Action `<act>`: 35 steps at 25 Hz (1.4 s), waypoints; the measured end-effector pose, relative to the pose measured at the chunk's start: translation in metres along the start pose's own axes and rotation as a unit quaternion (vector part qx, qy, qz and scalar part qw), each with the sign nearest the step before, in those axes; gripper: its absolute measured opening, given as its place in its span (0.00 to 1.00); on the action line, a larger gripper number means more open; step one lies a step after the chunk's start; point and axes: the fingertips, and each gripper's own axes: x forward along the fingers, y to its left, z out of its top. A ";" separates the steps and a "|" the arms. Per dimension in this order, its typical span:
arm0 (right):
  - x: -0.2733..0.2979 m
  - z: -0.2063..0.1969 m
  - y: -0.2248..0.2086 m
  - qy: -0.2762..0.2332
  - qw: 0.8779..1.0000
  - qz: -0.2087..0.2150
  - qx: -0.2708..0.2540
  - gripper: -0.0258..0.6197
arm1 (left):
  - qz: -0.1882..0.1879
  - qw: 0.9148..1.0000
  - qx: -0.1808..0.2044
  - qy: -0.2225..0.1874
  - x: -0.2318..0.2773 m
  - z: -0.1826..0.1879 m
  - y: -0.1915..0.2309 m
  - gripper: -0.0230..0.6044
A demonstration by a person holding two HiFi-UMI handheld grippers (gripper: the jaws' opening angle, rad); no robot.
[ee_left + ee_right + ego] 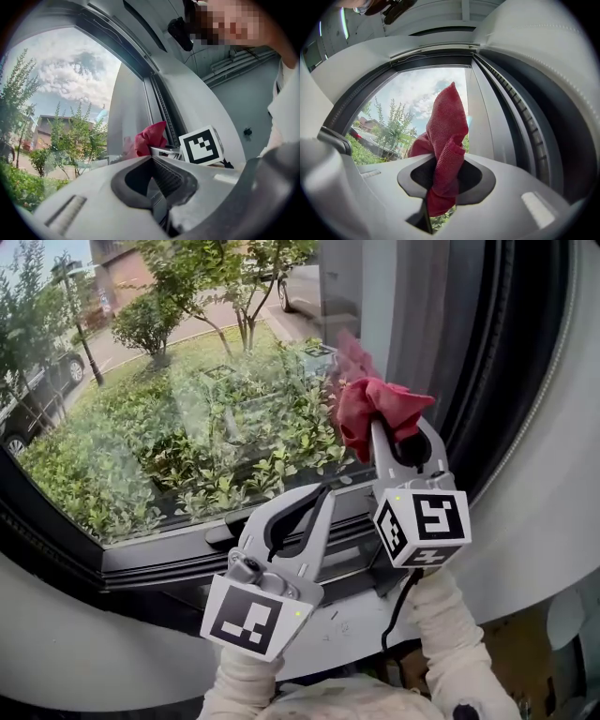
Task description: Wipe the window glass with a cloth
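Window glass point(169, 399), red cloth point(370, 404) in right gripper point(386, 435) (glass contact unclear)

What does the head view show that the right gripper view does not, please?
Only the head view shows both marker cubes and the person's sleeves. Only the right gripper view shows clouds and the right tool's jaws shut on the red cloth. Both show the cloth, window glass and greenery.

white sill point(66, 652), window glass point(187, 409) above it
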 end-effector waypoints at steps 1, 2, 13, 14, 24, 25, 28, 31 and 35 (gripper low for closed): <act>-0.003 -0.009 0.002 0.003 1.000 0.000 0.004 0.23 | 0.001 1.000 -0.001 0.002 -0.002 -0.005 0.001 0.04; -0.005 -0.017 0.003 0.006 1.000 -0.001 0.008 0.23 | 0.002 1.000 -0.001 0.004 -0.004 -0.007 0.003 0.04; -0.010 -0.027 0.026 0.028 0.999 -0.029 0.011 0.20 | 0.018 1.000 -0.014 0.018 -0.038 -0.009 0.032 0.04; -0.010 -0.027 0.032 0.028 0.999 -0.030 0.014 0.20 | 0.019 1.000 -0.015 0.019 -0.043 -0.010 0.036 0.04; -0.002 -0.013 0.108 0.027 0.999 -0.023 0.017 0.20 | 0.032 0.999 -0.010 0.014 -0.089 -0.004 0.090 0.04; -0.001 -0.012 0.115 0.027 0.999 -0.023 0.019 0.20 | 0.035 0.999 -0.006 0.012 -0.093 -0.002 0.096 0.04; 0.001 -0.007 0.138 0.026 0.999 -0.020 0.023 0.20 | 0.043 0.999 0.007 0.004 -0.105 0.005 0.115 0.04; 0.004 0.000 0.161 0.022 0.999 -0.018 0.017 0.19 | 0.048 0.999 0.012 -0.005 -0.119 0.012 0.131 0.04; 0.008 0.009 0.192 0.016 1.000 -0.008 0.009 0.19 | 0.052 0.999 0.004 -0.010 -0.135 0.014 0.147 0.04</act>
